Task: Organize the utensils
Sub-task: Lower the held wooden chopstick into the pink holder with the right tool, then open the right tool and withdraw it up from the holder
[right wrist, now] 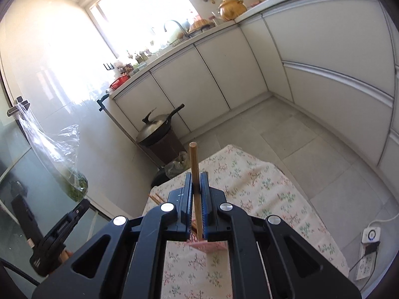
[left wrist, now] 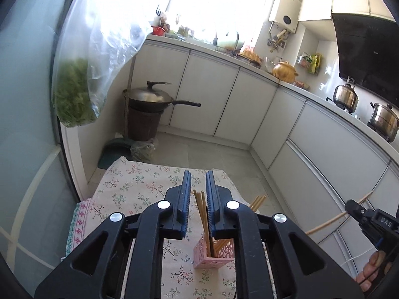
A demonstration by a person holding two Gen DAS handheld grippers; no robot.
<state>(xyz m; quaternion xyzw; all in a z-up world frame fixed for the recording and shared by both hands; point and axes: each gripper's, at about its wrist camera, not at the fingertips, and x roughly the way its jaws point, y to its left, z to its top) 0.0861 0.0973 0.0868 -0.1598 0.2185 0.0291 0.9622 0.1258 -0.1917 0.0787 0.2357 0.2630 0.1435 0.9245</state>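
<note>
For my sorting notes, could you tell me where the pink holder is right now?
In the left wrist view the pink holder stands on the floral tablecloth, just below the left gripper, with chopsticks in it.

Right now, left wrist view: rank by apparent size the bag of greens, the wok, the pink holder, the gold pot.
1. bag of greens, though it hangs nearest the camera
2. wok
3. pink holder, partly hidden by the gripper
4. gold pot

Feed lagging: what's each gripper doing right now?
Left gripper: open, holding nothing, above the pink holder.
Right gripper: shut on one chopstick.
</note>
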